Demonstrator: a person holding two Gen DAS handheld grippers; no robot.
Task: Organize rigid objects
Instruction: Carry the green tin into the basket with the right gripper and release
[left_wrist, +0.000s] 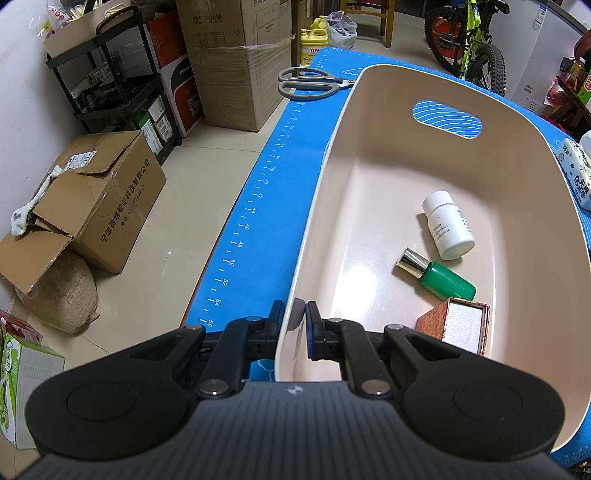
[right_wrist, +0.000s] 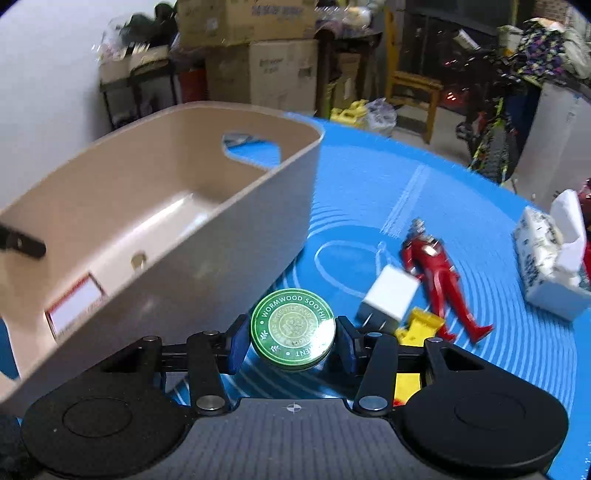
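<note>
The left gripper (left_wrist: 295, 325) is pinching the beige bin's (left_wrist: 517, 184) near wall by the blue mat's (left_wrist: 266, 206) left edge. The right gripper (right_wrist: 291, 343) is clamping a round green tin (right_wrist: 293, 328) just beside the bin's right wall, above the mat.

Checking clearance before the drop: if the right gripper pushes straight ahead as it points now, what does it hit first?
Probably nothing soon: the right gripper, holding the green tin, faces bare blue mat. The beige bin lies just left; depth is unclear.

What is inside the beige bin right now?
Beige bin holds a white bottle, green bottle and red box. The left gripper covers its near end.
</note>
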